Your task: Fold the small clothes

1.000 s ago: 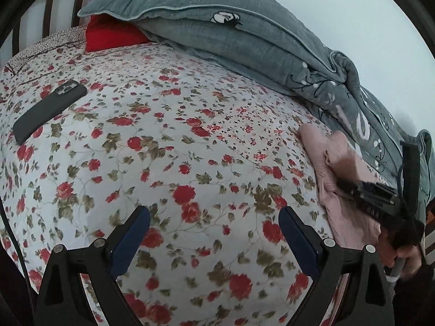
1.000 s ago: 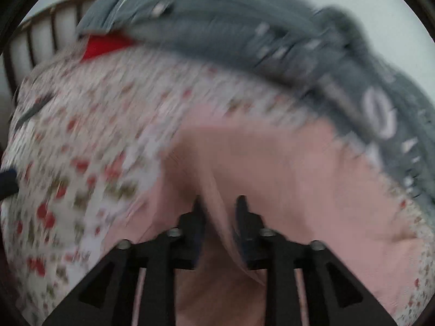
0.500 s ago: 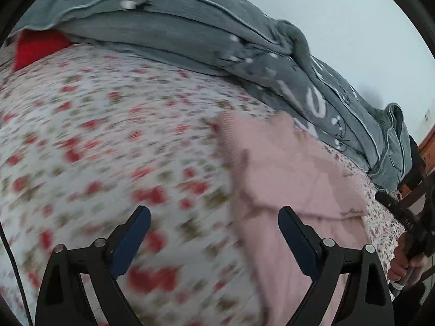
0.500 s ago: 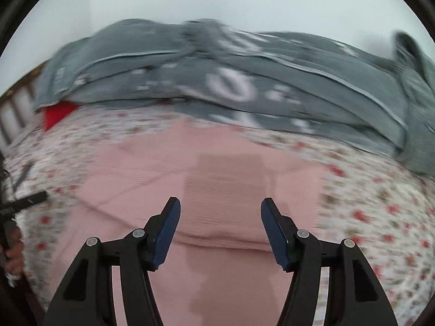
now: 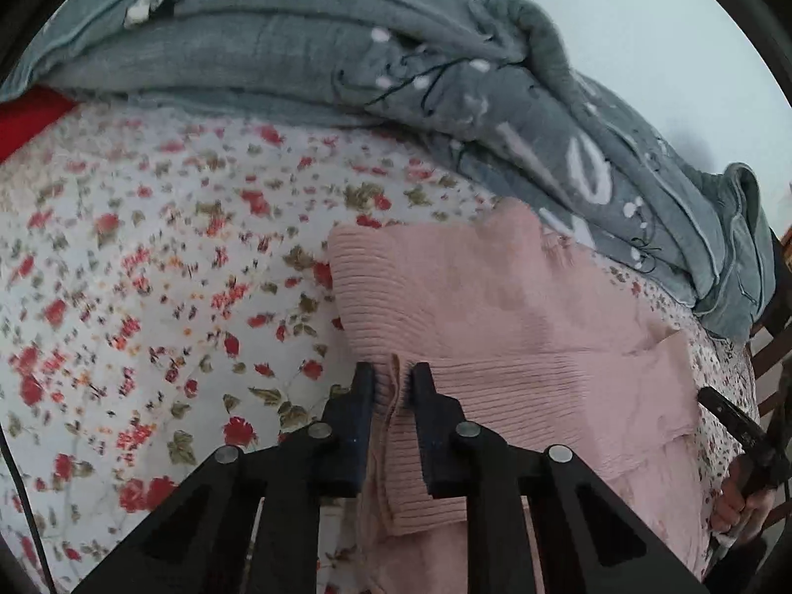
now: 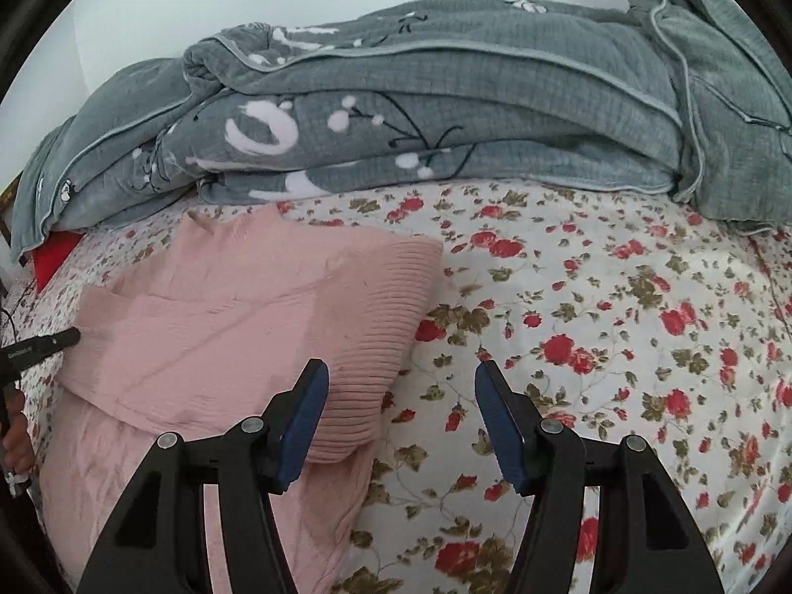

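While closing, left gripper (image 5: 391,378) astride pink garment (image 5: 515,317).

A pink ribbed knit garment (image 5: 500,317) is lying on the bed's flower-printed sheet (image 5: 163,267), just in front of a heaped grey quilt (image 5: 445,79). It is already partly folded: one panel is lying doubled over the rest, leaving a straight folded edge running across it and a lower layer spreading out beneath. A ribbed hem or cuff is forming its near corner, and a small pucker of that ribbing is standing up, pinched into a ridge. The fabric is lying mostly flat, with soft creases. Its far corner is touching the quilt's edge.
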Available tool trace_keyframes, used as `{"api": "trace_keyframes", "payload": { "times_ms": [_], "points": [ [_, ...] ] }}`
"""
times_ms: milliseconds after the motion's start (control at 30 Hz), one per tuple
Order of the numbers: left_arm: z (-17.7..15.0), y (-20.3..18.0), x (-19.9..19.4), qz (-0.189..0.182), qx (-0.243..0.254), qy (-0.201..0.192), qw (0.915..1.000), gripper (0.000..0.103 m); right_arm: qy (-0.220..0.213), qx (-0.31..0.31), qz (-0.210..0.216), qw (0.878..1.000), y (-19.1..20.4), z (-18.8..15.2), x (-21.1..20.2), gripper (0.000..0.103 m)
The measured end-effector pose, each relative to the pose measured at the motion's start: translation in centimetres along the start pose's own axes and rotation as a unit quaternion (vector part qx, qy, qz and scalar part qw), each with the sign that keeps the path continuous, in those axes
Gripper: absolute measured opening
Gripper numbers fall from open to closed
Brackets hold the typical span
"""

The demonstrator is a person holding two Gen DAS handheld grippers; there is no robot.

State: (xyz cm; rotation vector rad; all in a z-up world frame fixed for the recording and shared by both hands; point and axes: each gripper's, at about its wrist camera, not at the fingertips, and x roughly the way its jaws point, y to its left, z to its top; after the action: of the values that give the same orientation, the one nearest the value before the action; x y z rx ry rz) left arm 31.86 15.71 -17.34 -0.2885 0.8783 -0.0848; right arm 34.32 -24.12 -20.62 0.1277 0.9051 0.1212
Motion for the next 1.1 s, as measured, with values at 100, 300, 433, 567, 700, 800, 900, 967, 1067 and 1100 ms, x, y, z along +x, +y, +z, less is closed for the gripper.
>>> {"api": "trace_keyframes", "payload": {
  "times_ms": [100, 300, 433, 567, 700, 800, 900, 967, 1067, 1100],
  "points": [
    [0.3, -0.7, -1.3, -0.001, 0.013, -0.014, 0.9998, 0.013, -0.002, 0.001, 0.018, 1.000, 0.1, 0.3, 0.2, 0.061],
    [2.7, -1.1, -2.2, -0.013, 0.008, -0.009, 0.9998, 0.013, -0.002, -0.002, 0.041, 0.999, 1.2, 1.1, 0.6, 0.061],
    [1.2, -0.8, -0.3, 0.025, 0.017, 0.037, 0.9989, 0.013, -0.008, -0.009, 0.045, 0.999, 1.6, 1.2, 0.4, 0.061],
    [-0.6, -0.3, -0.2, 0.026, 0.025, 0.038, 0.9986, 0.015, -0.009, -0.005, 0.045, 0.999, 1.4, 1.1, 0.3, 0.061],
    [-0.6, -0.8, -0.4, 0.032, 0.043, 0.029, 0.9982, 0.015, -0.010, -0.001, 0.047, 0.999, 1.3, 1.0, 0.4, 0.061],
    [-0.2, -1.0, 0.0, 0.035, 0.049, 0.025, 0.9978, 0.016, -0.013, 0.001, 0.050, 0.999, 1.3, 0.8, 0.4, 0.061],
    [0.1, -1.0, 0.7, 0.032, 0.048, 0.022, 0.9981, 0.025, -0.013, 0.004, 0.053, 0.998, 1.2, 0.6, 0.6, 0.061],
    [0.2, -1.0, 1.0, 0.029, 0.043, 0.020, 0.9984, 0.026, -0.012, 0.005, 0.054, 0.998, 1.3, 0.6, 0.7, 0.061],
    [0.0, -1.3, 0.3, 0.016, 0.045, 0.004, 0.9989, 0.012, -0.014, 0.000, 0.052, 0.999, 1.3, 0.6, 0.5, 0.061],
    [-0.2, -1.6, -0.3, 0.014, 0.052, -0.008, 0.9985, 0.007, -0.016, -0.002, 0.049, 0.999, 1.3, 0.6, 0.4, 0.061]
  ]
}}
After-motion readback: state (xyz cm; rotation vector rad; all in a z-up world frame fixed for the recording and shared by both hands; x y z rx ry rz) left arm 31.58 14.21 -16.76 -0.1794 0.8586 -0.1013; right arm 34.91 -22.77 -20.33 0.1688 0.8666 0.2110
